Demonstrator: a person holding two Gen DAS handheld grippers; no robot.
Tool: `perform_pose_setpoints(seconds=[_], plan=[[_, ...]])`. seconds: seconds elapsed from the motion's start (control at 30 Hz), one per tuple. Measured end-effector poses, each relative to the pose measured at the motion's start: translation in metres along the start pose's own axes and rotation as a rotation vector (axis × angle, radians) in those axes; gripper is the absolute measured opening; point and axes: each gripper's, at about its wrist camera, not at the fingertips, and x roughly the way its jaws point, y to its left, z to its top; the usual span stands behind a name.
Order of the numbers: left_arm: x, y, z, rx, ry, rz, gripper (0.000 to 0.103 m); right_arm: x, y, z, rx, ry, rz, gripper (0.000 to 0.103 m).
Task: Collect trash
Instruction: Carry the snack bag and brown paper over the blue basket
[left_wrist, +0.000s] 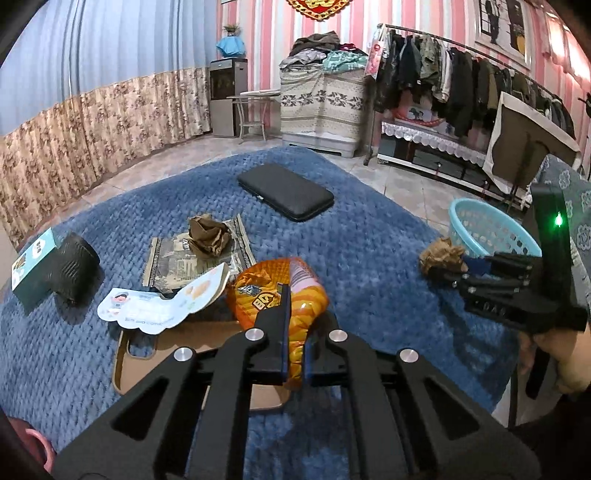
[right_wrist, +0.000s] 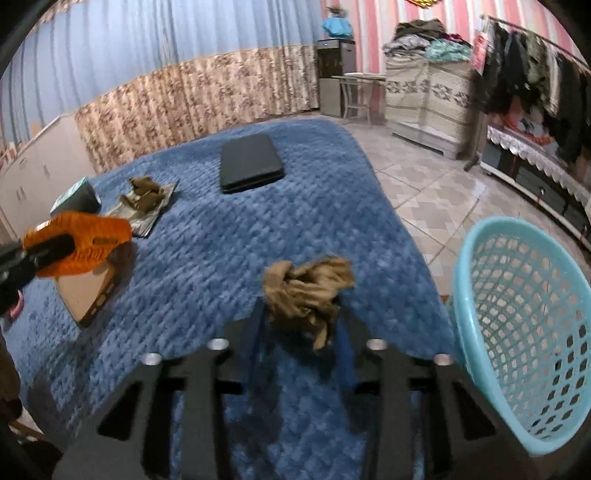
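My left gripper is shut on an orange snack bag, held above the blue blanket; it also shows in the right wrist view. My right gripper is shut on a crumpled brown paper ball, also in the left wrist view, just left of the light blue plastic basket. A second brown paper wad lies on a flat grey wrapper. A white and blue torn card lies near it.
A black case lies far on the blanket. A teal box with a black object sits at the left. A brown cardboard piece lies under my left gripper. A clothes rack and tiled floor are beyond.
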Motion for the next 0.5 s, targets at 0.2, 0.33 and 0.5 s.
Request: perform_pose_setpoints(seconds=[0.2,0.33,0.5], plan=[[-0.008,-0.008,0.017,0.008,-0.037,-0.007,0.003,-0.027,-0.006,0.01,-0.014,-0.079,-0.031,0.032],[-0.014,-0.021,0.036,0.026,-0.07,-0.046,0.003,-0.052,-0.032,0.017,0.03,-0.126,-0.109,0.032],[-0.015,-0.045,0.057,0.059,-0.103,-0.096,0.003,-0.083,-0.08,0.02,0.109,-0.179,-0.204,0.032]])
